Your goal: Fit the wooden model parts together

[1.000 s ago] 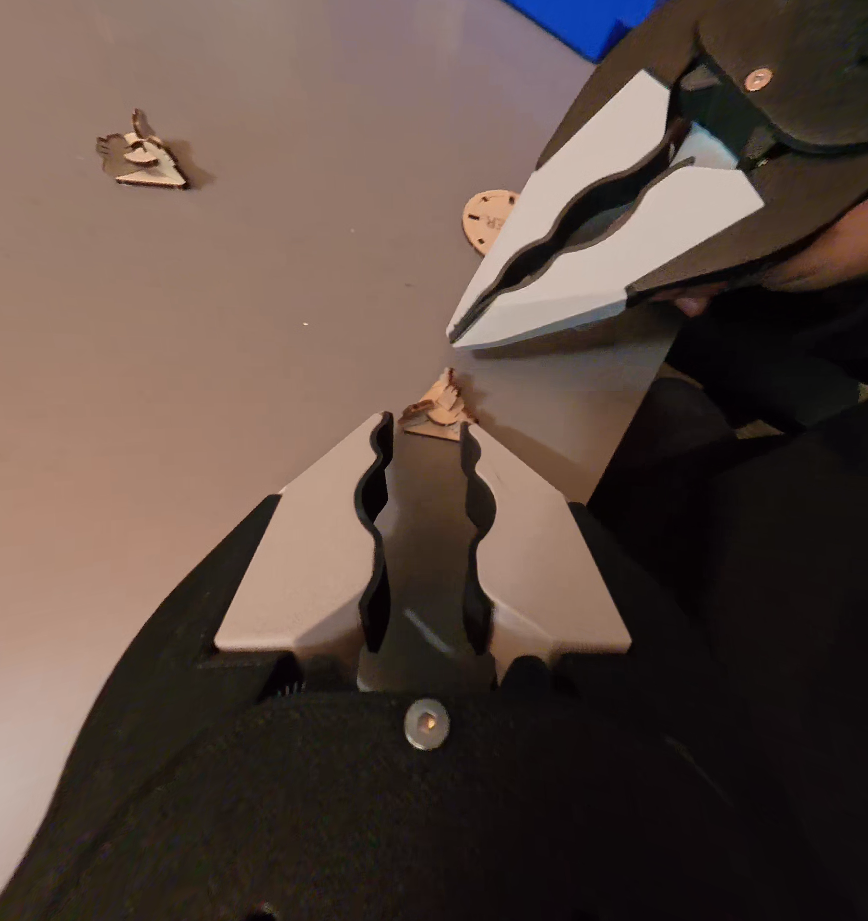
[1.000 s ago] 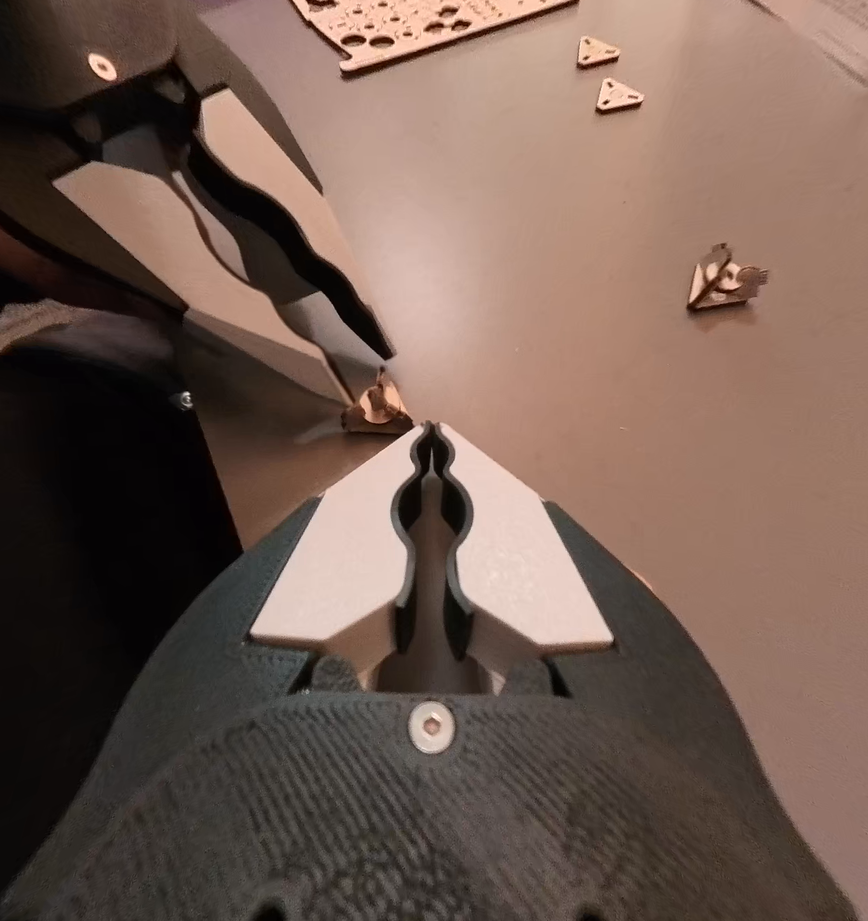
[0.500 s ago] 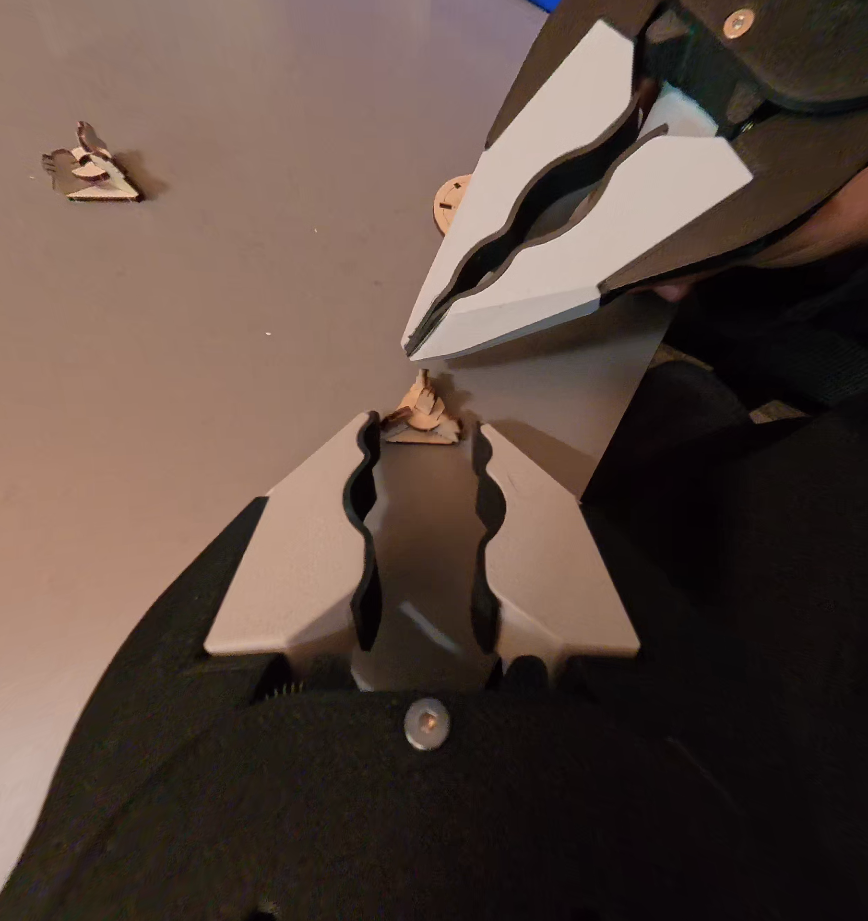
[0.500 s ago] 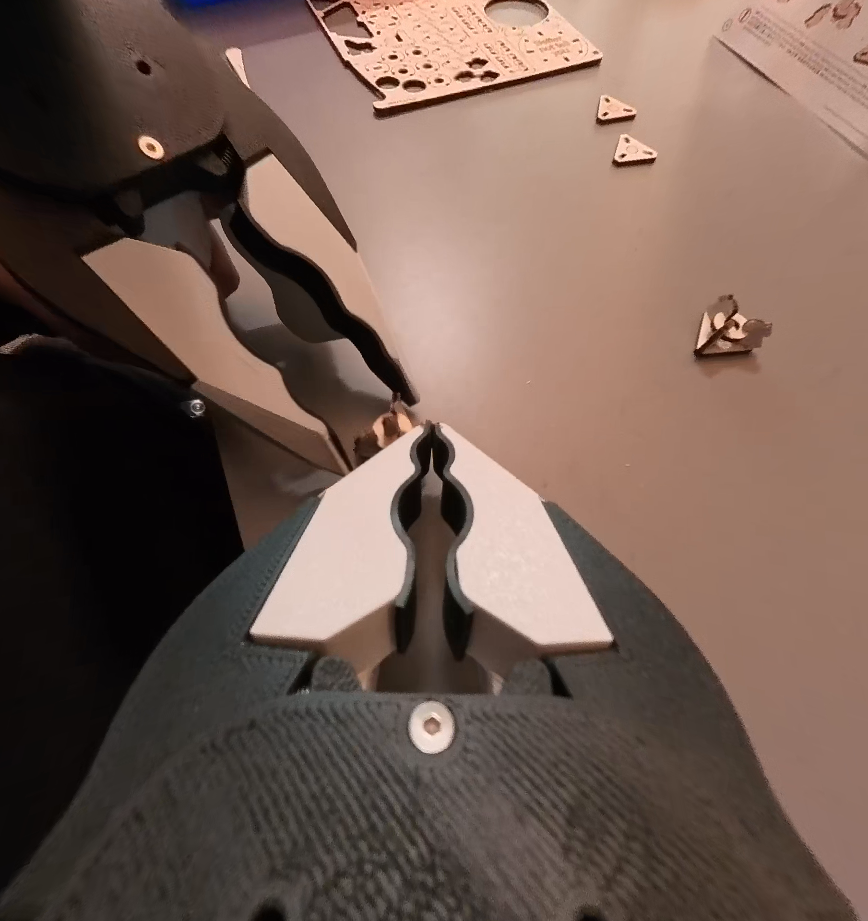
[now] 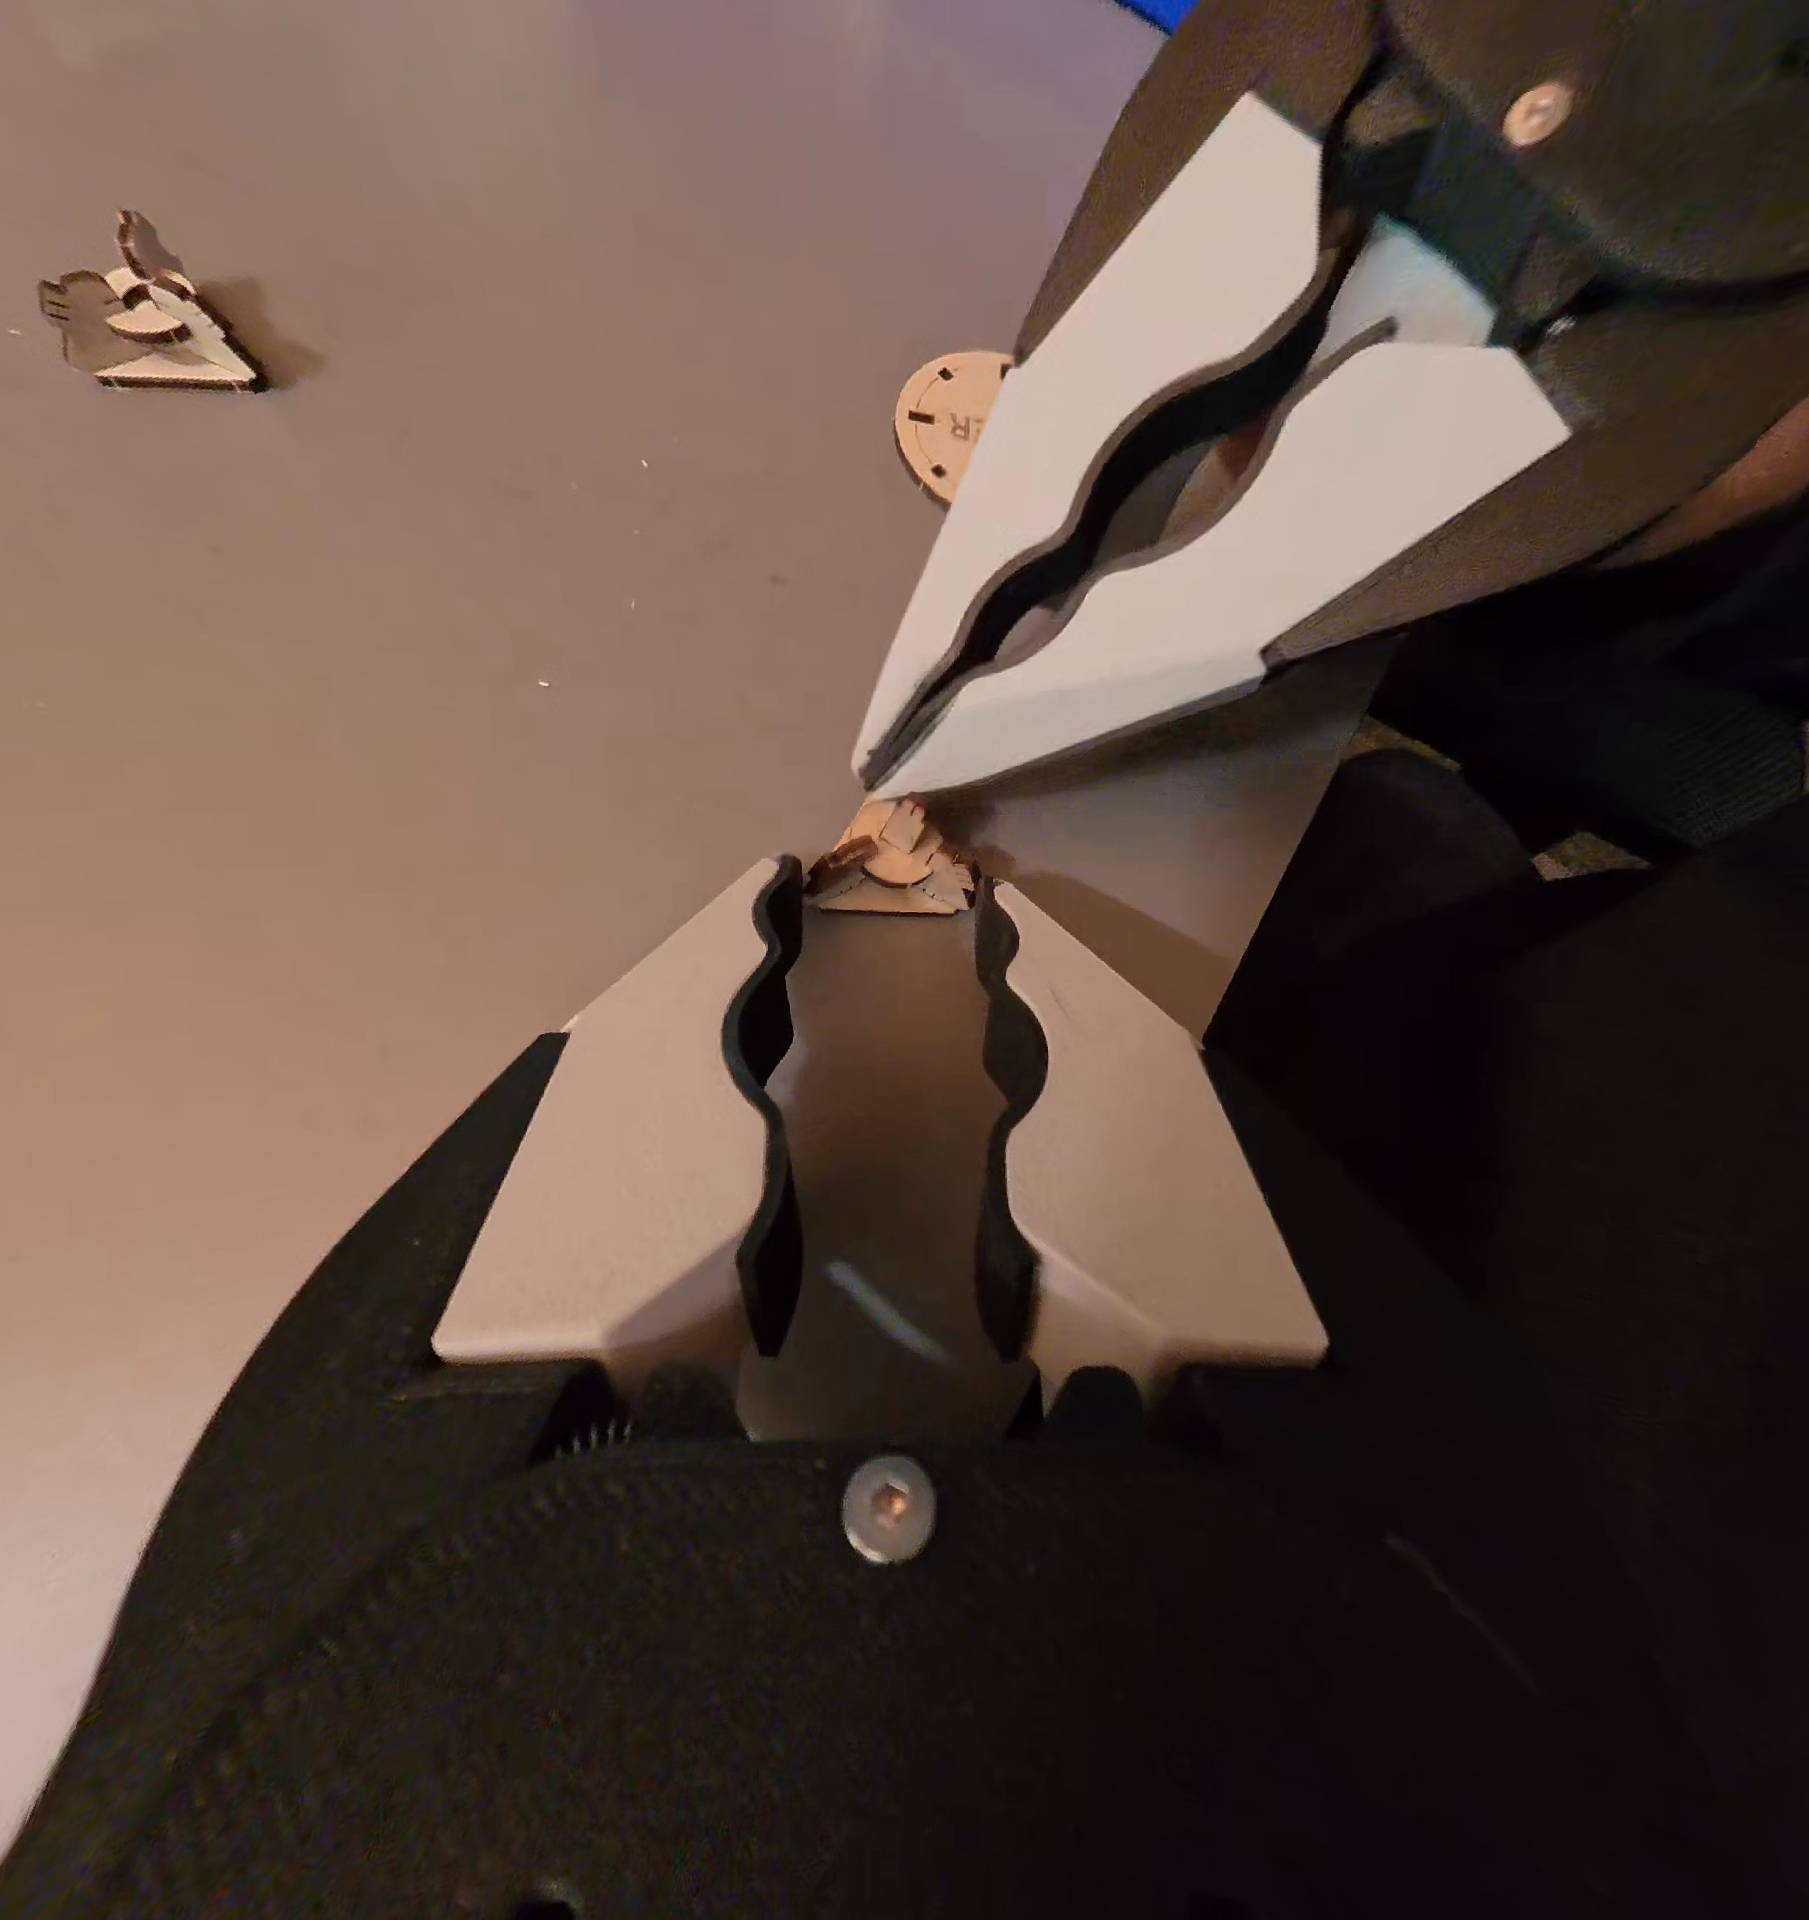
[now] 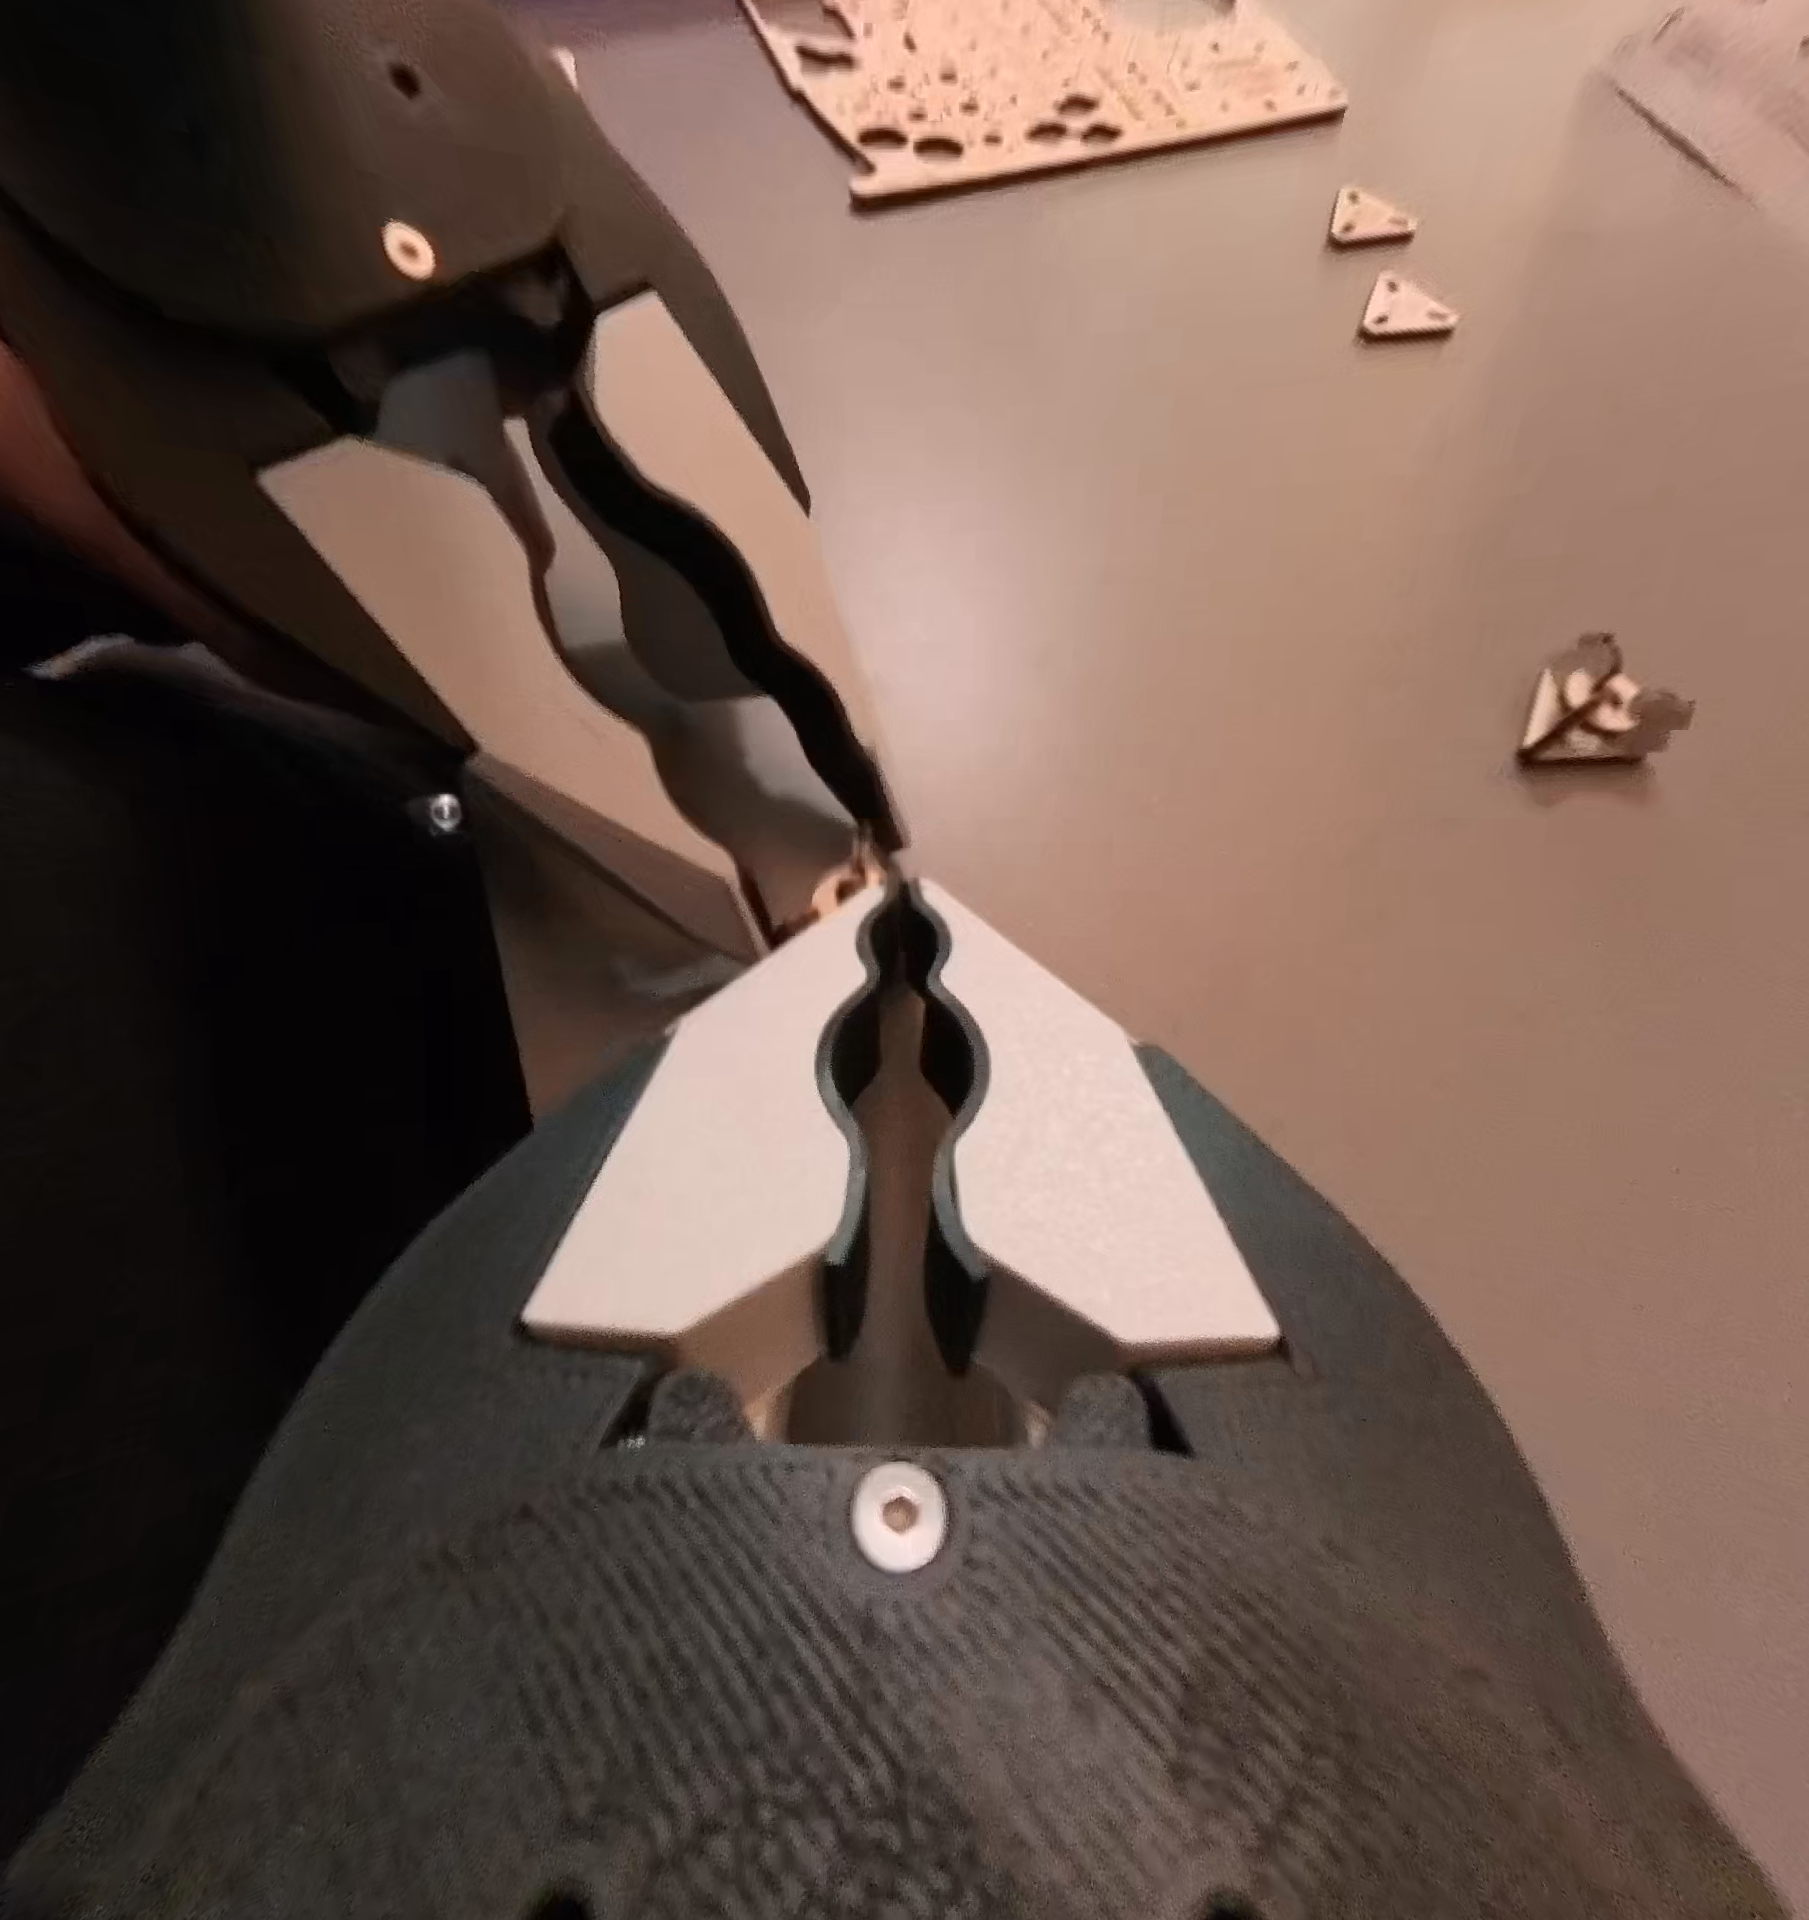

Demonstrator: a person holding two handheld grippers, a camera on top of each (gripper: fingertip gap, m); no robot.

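A small wooden assembly on a triangular base (image 5: 889, 878) stands on the grey-brown table (image 5: 464, 675) near its edge. My left gripper (image 5: 889, 894) is open. Its two fingertips flank the assembly on either side, very close to it, and I see no clear squeeze. My right gripper (image 6: 905, 894) is shut. In the left wrist view it (image 5: 869, 764) comes in from the upper right, with its closed tips right at the top of the assembly. In the right wrist view the assembly (image 6: 838, 888) peeks out between the left gripper's fingertips (image 6: 822, 878), mostly hidden.
A second wooden assembly (image 5: 147, 317) lies farther off on the table; it also shows in the right wrist view (image 6: 1596, 717). A round wooden disc (image 5: 941, 426) lies behind the right gripper. A perforated wooden sheet (image 6: 1066, 94), two small triangles (image 6: 1373, 216) and a paper sheet (image 6: 1762, 83) lie at the back. Less than 4 cm separates the two grippers' tips.
My left jaws widened and slid forward so that the assembly now stands between the tips, then narrowed slightly. My shut right gripper came down closer to the assembly's top.
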